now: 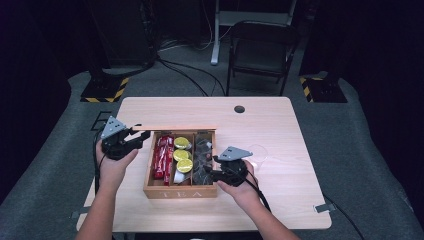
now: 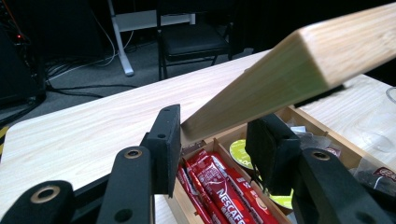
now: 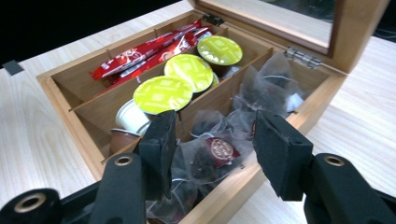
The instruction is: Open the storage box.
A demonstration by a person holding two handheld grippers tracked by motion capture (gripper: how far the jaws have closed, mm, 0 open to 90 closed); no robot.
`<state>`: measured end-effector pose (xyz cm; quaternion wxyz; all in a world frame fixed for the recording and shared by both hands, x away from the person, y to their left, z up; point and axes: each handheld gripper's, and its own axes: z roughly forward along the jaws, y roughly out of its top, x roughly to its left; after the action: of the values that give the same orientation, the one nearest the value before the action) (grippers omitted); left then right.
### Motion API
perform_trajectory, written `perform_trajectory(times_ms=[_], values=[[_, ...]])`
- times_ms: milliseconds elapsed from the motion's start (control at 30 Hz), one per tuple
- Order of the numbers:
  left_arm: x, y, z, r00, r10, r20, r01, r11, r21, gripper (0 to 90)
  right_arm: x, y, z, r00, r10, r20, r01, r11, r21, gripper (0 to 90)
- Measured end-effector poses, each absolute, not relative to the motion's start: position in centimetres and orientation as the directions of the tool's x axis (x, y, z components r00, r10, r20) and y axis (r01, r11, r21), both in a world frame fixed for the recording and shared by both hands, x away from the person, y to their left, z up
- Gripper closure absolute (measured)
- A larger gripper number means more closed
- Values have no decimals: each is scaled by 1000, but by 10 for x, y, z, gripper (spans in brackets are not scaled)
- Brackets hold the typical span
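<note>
A wooden tea box (image 1: 180,191) sits near the front middle of the light wooden table (image 1: 280,200), with the word TEA on its front wall. Its lid (image 1: 175,128) is swung up at the back on its hinges. The left gripper (image 1: 136,135) has the lid's edge clamped between its jaws at the box's far left corner; in the left gripper view the lid (image 2: 299,70) slants away from the pads, which sit tight on either side of the wood.

Inside, the box is split into three long compartments. The left one holds red Nescafé sticks (image 1: 163,156), the middle one yellow-green topped capsules (image 1: 183,155) with a white one beside them towards the front, and the right one clear-wrapped tea bags (image 3: 219,151).

The right gripper (image 1: 209,171) hangs over the front end of that right-hand compartment, just above the tea bags. In the right gripper view its jaws stand about half open, one over the divider and one over the box's outer wall, with the tea bags lying below and between them; the pads press on nothing, as far as I can see from here.

Just to the right of the box, near the right hand (image 1: 243,190), a clear glass (image 1: 257,152) stands on the table. Beyond the table's far edge a dark folding chair (image 1: 260,50) stands on the grey floor
</note>
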<state>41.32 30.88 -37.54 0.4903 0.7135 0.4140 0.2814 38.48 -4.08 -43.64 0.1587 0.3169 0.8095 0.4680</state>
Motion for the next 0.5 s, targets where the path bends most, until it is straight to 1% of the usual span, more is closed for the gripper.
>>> perform_trajectory(times_ms=[133,500], values=[[413,309,-375,498,867,-5,315,-176,933,554,384,-38,-439,-763,645,41,360,371,856,515],[413,308,-375,498,867,-6,318,-177,931,553,383,-29,-447,-776,630,26,357,405,842,509]])
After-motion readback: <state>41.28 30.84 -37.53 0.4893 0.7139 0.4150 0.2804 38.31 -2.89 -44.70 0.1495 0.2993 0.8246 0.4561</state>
